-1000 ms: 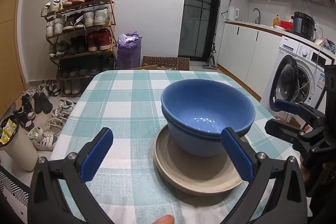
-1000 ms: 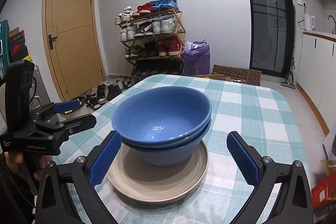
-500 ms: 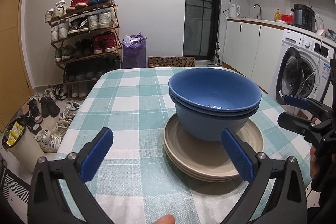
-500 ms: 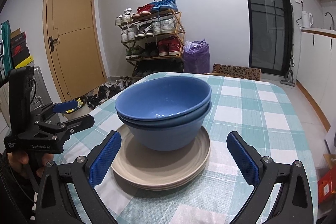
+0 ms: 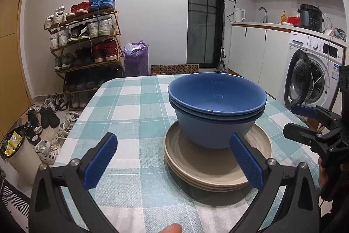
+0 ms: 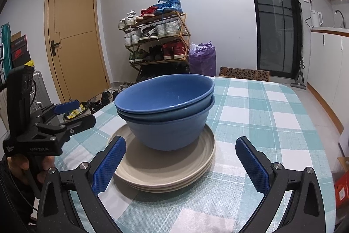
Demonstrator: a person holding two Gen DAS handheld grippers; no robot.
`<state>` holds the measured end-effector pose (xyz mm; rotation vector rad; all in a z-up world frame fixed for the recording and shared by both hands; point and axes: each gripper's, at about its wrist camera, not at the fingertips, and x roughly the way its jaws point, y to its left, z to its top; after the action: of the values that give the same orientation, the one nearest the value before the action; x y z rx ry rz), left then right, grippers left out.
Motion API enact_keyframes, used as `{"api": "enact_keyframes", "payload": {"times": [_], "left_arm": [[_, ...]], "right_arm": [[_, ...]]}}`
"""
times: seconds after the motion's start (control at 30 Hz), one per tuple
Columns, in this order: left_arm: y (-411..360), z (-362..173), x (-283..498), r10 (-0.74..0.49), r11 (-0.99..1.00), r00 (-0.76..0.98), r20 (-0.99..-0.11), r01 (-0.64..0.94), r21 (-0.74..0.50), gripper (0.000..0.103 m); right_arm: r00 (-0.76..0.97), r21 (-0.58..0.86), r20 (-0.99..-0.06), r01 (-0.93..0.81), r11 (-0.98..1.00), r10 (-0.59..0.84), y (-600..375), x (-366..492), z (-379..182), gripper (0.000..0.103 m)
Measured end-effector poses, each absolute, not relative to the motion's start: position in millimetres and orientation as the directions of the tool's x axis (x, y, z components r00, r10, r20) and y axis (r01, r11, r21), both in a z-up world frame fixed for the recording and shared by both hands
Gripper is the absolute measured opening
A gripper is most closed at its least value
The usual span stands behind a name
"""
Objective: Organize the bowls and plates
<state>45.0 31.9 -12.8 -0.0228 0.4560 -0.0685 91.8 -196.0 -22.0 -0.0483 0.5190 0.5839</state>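
Left gripper [image 5: 173, 151]: fingers spread wide, holding nothing, low over the near table edge. Right gripper [image 6: 180, 156]: fingers likewise apart and empty, facing the crockery from the other side.

Blue bowls [image 5: 217, 110], two, nested upright, one inside the other. They sit on stacked beige plates [image 5: 209, 169], about three, rims aligned.

Table [image 5: 130, 115]: teal-and-white checked cloth, stack just ahead of both grippers.

Beyond: shoe rack [image 5: 85, 45], purple bag [image 5: 136, 58], washing machine [image 5: 309, 73].
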Motion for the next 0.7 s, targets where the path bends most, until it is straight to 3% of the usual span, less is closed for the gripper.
{"api": "enact_keyframes", "payload": {"times": [0.7], "left_arm": [[40,-30,53,-0.068,0.996,0.908,-0.414,0.04,-0.076,0.103]], "right_arm": [[0.759,0.037,-0.42,-0.533,0.845,0.497,-196,87,-33,0.102]]}}
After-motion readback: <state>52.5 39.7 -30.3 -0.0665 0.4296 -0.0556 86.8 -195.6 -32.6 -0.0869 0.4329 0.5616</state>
